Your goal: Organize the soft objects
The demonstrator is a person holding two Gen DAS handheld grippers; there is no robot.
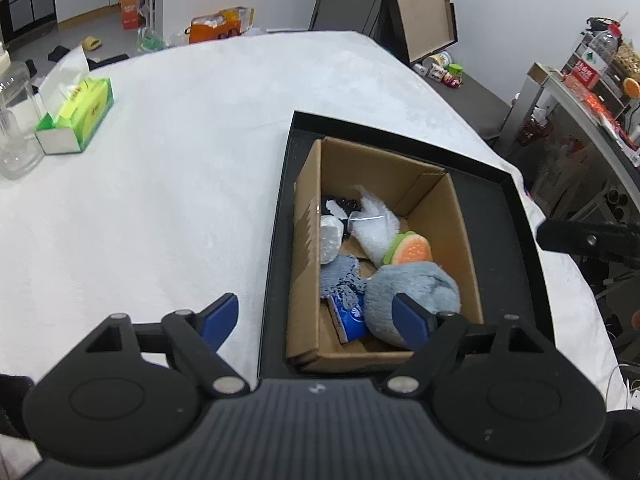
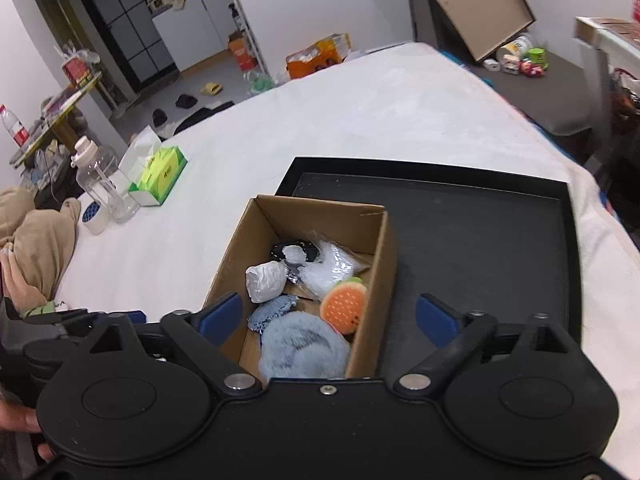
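Both the left gripper (image 1: 316, 322) and right gripper (image 2: 328, 318) hang wide apart, holding nothing. The soft toys, like the grey fluffy ball (image 1: 412, 292), sit in the box (image 1: 464, 236). Go down slowly and pinch one toy in its middle.

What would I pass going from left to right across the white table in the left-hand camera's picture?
Clear plastic bottle → green tissue box → wide stretch of white tablecloth → brown cardboard box holding soft items, sitting inside a shallow black tray, whose bare floor comes last.
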